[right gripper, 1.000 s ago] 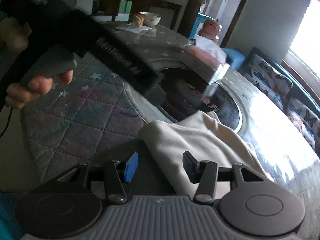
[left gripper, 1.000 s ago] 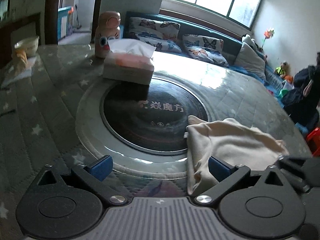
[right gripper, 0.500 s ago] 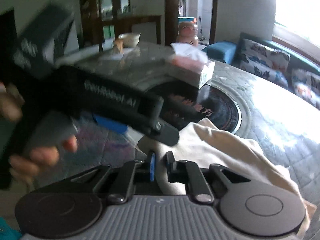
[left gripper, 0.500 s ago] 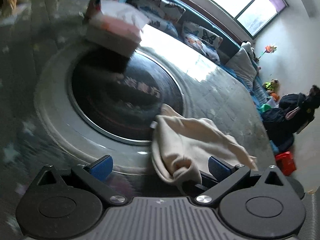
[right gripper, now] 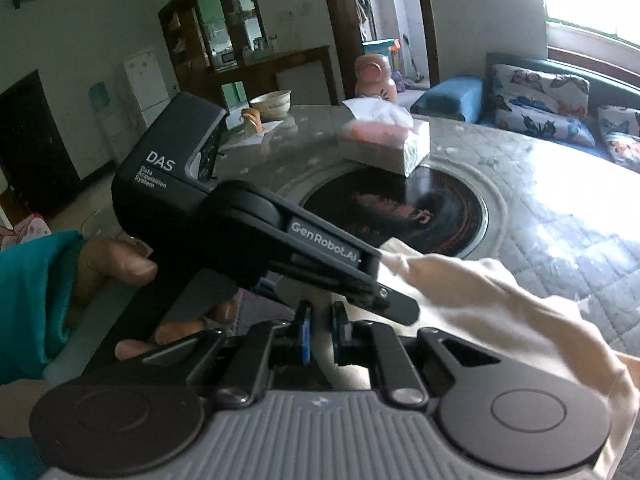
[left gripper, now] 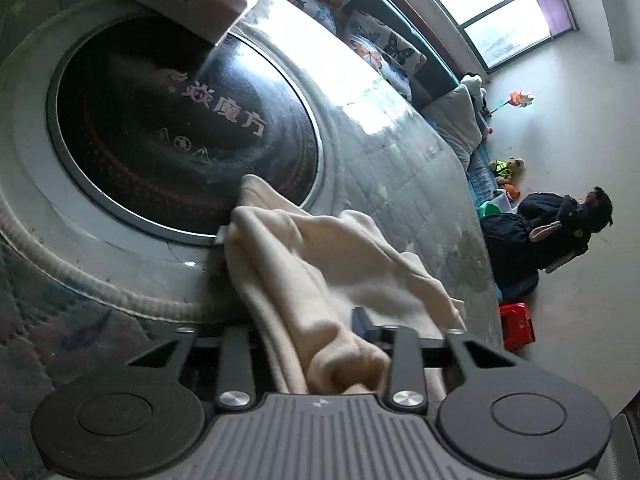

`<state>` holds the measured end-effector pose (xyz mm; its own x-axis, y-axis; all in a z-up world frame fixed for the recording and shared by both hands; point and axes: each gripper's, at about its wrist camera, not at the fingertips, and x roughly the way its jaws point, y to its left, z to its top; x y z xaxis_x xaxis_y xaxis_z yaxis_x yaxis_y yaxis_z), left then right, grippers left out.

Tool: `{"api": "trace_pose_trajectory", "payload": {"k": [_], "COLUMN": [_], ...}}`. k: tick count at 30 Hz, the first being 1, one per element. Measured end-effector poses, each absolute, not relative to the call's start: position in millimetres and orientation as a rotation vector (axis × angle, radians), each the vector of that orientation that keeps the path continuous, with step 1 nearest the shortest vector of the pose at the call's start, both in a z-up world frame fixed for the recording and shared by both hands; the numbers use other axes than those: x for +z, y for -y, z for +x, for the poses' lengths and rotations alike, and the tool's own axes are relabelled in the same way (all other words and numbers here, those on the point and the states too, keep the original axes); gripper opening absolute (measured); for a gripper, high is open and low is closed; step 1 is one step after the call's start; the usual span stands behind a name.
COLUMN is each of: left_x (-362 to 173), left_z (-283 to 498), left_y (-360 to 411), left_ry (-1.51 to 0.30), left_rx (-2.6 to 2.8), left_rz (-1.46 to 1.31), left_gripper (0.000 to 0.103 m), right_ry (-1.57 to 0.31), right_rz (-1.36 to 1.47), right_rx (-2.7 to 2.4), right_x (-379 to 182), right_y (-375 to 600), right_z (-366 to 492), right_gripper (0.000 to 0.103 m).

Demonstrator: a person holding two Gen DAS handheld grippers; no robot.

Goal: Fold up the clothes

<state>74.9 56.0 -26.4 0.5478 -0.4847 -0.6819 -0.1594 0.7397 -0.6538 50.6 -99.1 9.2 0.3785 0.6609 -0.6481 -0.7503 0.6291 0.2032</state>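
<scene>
A cream garment [left gripper: 320, 264] lies bunched on the round quilted table, its far edge over the dark glass centre. My left gripper [left gripper: 316, 344] is shut on a bunched fold of it, and cloth fills the space between the fingers. In the right wrist view the garment [right gripper: 492, 300] drapes to the right and over the gripper body. My right gripper [right gripper: 320, 328] has its jaws nearly together; the left gripper's body [right gripper: 248, 236] crosses in front, so whether cloth sits between the pads is hidden.
A tissue box [right gripper: 384, 144] stands on the far rim of the dark glass disc [left gripper: 180, 120]. A pink bottle [right gripper: 374, 80] and a bowl [right gripper: 270, 104] stand further back. A sofa with butterfly cushions [right gripper: 540, 100] lies beyond. A person [left gripper: 560, 232] sits on the floor at right.
My left gripper closed on the garment's near fold and tilted. My right gripper's jaws closed from wide open to nearly together. The left gripper's body moved across the right wrist view.
</scene>
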Motion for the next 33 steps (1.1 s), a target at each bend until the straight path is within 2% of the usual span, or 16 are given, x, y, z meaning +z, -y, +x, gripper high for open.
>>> {"api": "trace_pose_trajectory", "payload": {"k": [1,3,4,5,6,7,12,20,22,24,25,26,27,28,33], "left_x": [-26.6,-26.3,-26.0,-25.3,-24.6,-23.8,-20.3,-12.9,-11.9,-11.2,-10.3,-8.9,-7.4,-4.5,18.2], "left_z": [75.6,76.4,76.8,77.3,77.7,77.8,76.3,75.3,75.8,76.4,76.5,76.7,77.2,77.9,86.2], "left_y": [-56.6,-56.9,-56.4,-54.6,-52.9,-51.5,-46.1,-32.7,-30.9,-29.1,-27.4,-25.4,-23.4,-21.3,-10.1], "left_ry": [-0.997,-0.998,-0.999,-0.998,-0.997,-0.996,-0.99,-0.978,-0.977,-0.976,-0.974,-0.972,-0.97,-0.964,-0.925], "left_rx": [-0.215,-0.22,-0.222,-0.222,-0.222,-0.22,-0.211,-0.195,-0.191,-0.189,-0.189,-0.189,-0.188,-0.189,-0.22], "left_rz": [-0.733,-0.717,-0.707,-0.692,-0.677,-0.665,-0.602,-0.467,-0.452,-0.432,-0.419,-0.403,-0.39,-0.377,-0.33], "left_gripper": [0.025,0.022,0.022,0.022,0.022,0.022,0.022,0.022,0.022,0.022,0.022,0.022,0.021,0.021,0.02], "right_ry": [-0.768,-0.754,-0.746,-0.738,-0.734,-0.729,-0.742,-0.849,-0.87,-0.877,-0.877,-0.875,-0.872,-0.864,-0.806], "right_rz": [-0.139,-0.153,-0.153,-0.148,-0.141,-0.139,-0.147,0.007,0.042,0.074,0.075,0.065,0.071,0.077,0.068], "right_rx": [0.907,0.897,0.888,0.877,0.859,0.829,0.585,0.323,0.329,0.352,0.364,0.375,0.388,0.395,0.406], "right_x": [8.9,11.9,14.3,16.9,19.6,22.0,20.4,-18.0,-25.5,-32.5,-34.1,-34.2,-31.3,-26.4,0.5], "right_y": [99.2,104.0,108.8,114.8,122.1,130.3,185.6,255.3,256.2,255.3,253.4,250.5,249.0,249.1,254.4], "right_z": [50.9,49.5,49.0,48.7,48.7,50.2,72.2,109.8,109.3,106.6,105.0,103.2,100.7,98.8,92.7], "right_gripper": [0.013,0.024,0.026,0.032,0.042,0.046,0.054,0.058,0.058,0.052,0.045,0.024,0.018,0.014,0.013]}}
